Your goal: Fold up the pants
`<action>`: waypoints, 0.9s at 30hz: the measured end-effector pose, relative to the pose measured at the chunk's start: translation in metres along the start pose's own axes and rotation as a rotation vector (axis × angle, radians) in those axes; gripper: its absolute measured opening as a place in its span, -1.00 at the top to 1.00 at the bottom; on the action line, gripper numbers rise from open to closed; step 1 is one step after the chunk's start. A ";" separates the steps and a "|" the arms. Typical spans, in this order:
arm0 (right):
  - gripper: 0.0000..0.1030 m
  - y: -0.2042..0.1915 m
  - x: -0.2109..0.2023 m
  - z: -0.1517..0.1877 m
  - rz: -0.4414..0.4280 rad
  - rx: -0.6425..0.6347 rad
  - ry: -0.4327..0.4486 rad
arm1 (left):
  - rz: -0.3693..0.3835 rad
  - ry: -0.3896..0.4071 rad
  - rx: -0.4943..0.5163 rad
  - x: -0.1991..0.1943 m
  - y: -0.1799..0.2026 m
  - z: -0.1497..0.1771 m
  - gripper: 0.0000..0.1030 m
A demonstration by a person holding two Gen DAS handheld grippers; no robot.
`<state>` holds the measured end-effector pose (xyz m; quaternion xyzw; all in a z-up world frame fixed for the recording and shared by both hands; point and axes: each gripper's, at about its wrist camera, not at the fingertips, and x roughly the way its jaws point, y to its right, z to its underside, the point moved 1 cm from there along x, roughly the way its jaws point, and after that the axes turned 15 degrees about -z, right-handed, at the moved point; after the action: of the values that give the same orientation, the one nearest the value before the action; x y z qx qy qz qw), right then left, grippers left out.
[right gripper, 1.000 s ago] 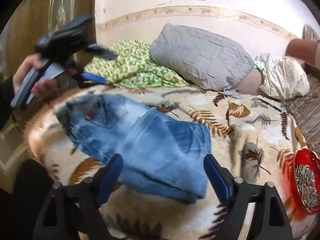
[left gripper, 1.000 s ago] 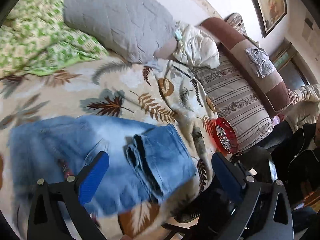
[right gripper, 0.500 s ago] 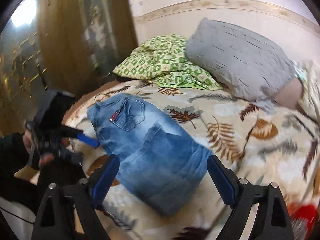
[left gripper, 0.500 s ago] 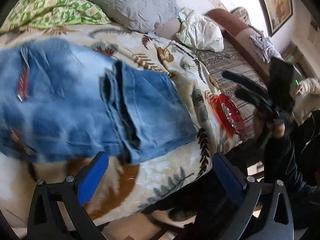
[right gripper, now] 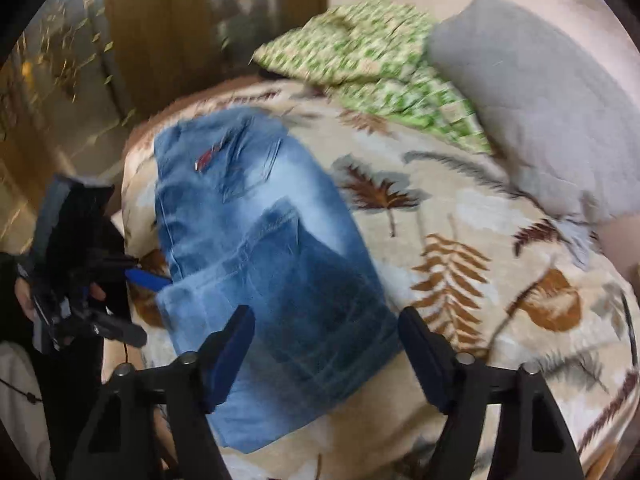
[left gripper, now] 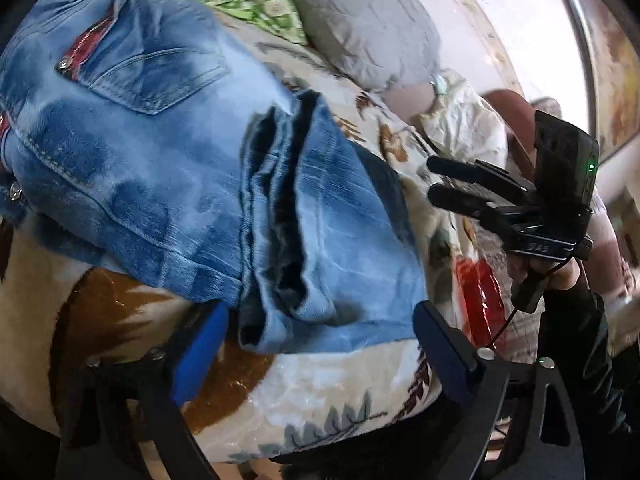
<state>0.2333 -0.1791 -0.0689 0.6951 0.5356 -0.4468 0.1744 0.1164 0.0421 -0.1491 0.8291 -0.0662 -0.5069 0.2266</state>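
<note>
Blue jeans (left gripper: 168,152) lie folded on a leaf-patterned blanket (left gripper: 320,392), the leg ends doubled over the seat. They also show in the right wrist view (right gripper: 256,240). My left gripper (left gripper: 320,344) is open and empty, with its fingers on either side of the folded hems at the near edge. My right gripper (right gripper: 326,348) is open and empty, low over the folded leg end. Each gripper shows in the other's view: the right one (left gripper: 444,180) and the left one (right gripper: 132,304).
A grey pillow (right gripper: 540,92) and a green patterned cloth (right gripper: 372,52) lie at the head of the bed. A red dish (left gripper: 480,300) sits near the bed edge. A wooden wardrobe (right gripper: 160,32) stands beside the bed.
Both grippers have come in low toward the folded jeans from opposite sides. The jeans lie as before.
</note>
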 end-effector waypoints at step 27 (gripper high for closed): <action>0.77 0.010 0.015 -0.006 -0.010 -0.105 -0.023 | -0.166 0.186 0.228 -0.046 0.068 -0.006 0.60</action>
<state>0.2453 -0.1695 -0.0805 0.6771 0.5595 -0.4270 0.2147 0.1083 -0.0008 -0.0798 0.8954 -0.0335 -0.4340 0.0936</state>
